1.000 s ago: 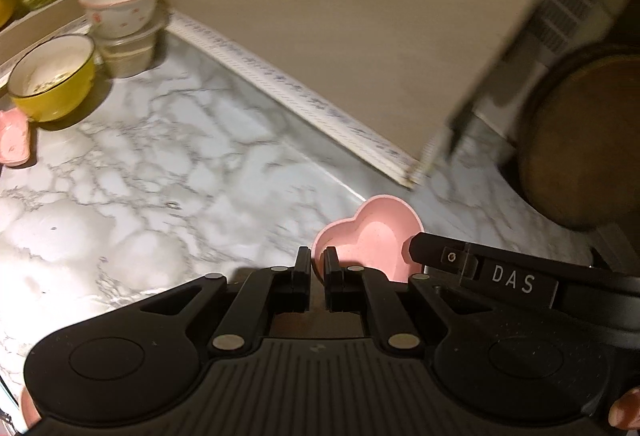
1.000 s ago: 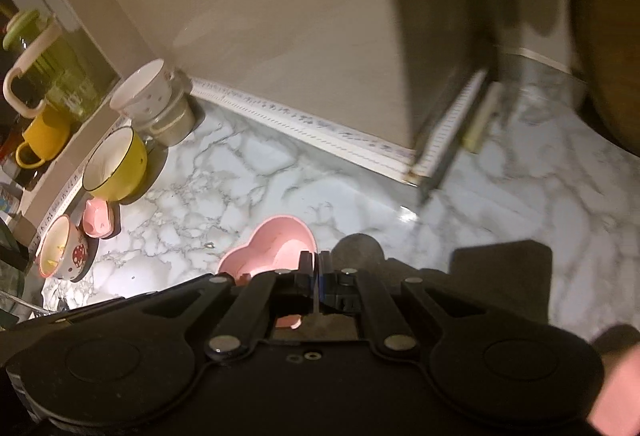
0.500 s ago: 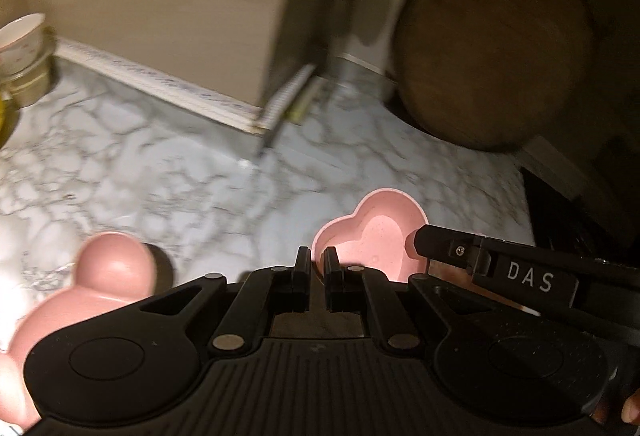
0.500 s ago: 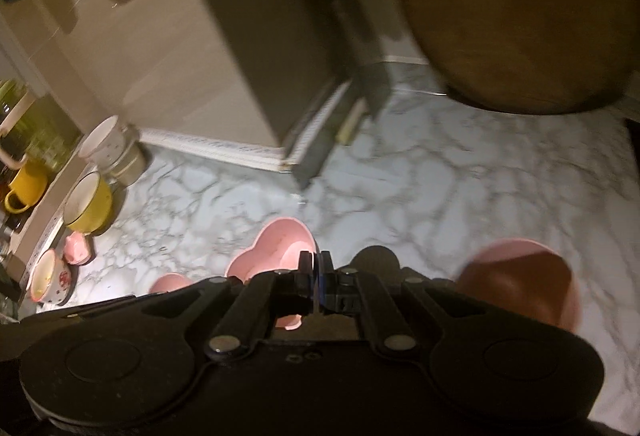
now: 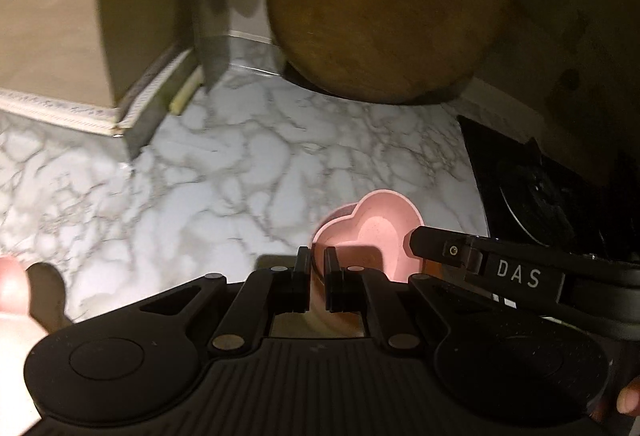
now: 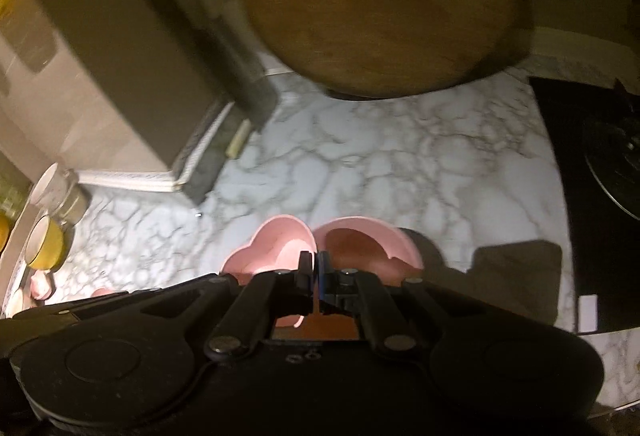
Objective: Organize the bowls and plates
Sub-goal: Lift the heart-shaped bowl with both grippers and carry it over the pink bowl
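Note:
My left gripper (image 5: 317, 268) is shut on the rim of a pink heart-shaped bowl (image 5: 374, 232) and holds it above the marble counter (image 5: 240, 175). My right gripper (image 6: 315, 270) is shut on the same pink heart-shaped bowl (image 6: 276, 248), gripping its rim from the other side. Directly beside it, a second pink bowl (image 6: 360, 244) shows its brownish inside. The black arm of the right gripper (image 5: 500, 268) crosses the left wrist view.
A round wooden board (image 5: 384, 3) leans at the back. A black stove (image 6: 600, 175) lies to the right. A beige wall corner (image 5: 120, 35) stands at left. A yellow bowl (image 6: 44, 248), stacked bowls (image 6: 60, 187) and small pink dishes (image 6: 40, 284) sit far left.
Both grippers have swung right with the heart bowl, away from the yellow and stacked bowls, toward the wooden board and stove. The second pink bowl now sits right next to it.

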Action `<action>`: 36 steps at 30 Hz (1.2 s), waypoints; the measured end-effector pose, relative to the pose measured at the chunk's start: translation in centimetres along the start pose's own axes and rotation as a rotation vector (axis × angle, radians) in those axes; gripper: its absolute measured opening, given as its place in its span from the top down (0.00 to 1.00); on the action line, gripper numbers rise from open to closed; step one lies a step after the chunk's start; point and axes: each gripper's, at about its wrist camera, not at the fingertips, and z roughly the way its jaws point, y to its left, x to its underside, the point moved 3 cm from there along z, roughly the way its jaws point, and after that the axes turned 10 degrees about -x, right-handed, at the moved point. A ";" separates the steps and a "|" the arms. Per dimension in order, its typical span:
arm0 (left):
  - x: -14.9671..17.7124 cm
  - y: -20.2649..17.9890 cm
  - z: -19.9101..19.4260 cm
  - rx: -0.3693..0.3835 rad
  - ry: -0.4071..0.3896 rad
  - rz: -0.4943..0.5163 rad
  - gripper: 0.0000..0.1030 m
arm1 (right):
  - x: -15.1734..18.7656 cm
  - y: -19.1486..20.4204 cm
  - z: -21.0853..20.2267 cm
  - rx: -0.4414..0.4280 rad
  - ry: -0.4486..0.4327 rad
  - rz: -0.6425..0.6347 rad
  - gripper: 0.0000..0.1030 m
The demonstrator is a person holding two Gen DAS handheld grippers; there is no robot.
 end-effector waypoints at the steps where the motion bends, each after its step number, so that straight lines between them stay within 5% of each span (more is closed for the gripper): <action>1: -0.1 -0.5 0.3 -0.001 0.007 0.008 0.94 | -0.1 -0.7 0.0 0.001 0.002 0.007 0.98; 11: 0.8 -2.3 3.5 -0.040 0.085 0.025 0.94 | 0.2 -4.9 2.2 -0.010 0.092 0.034 0.98; 36: 1.6 -2.3 4.5 -0.062 0.096 0.032 0.94 | 0.9 -5.4 3.5 -0.028 0.171 -0.013 0.97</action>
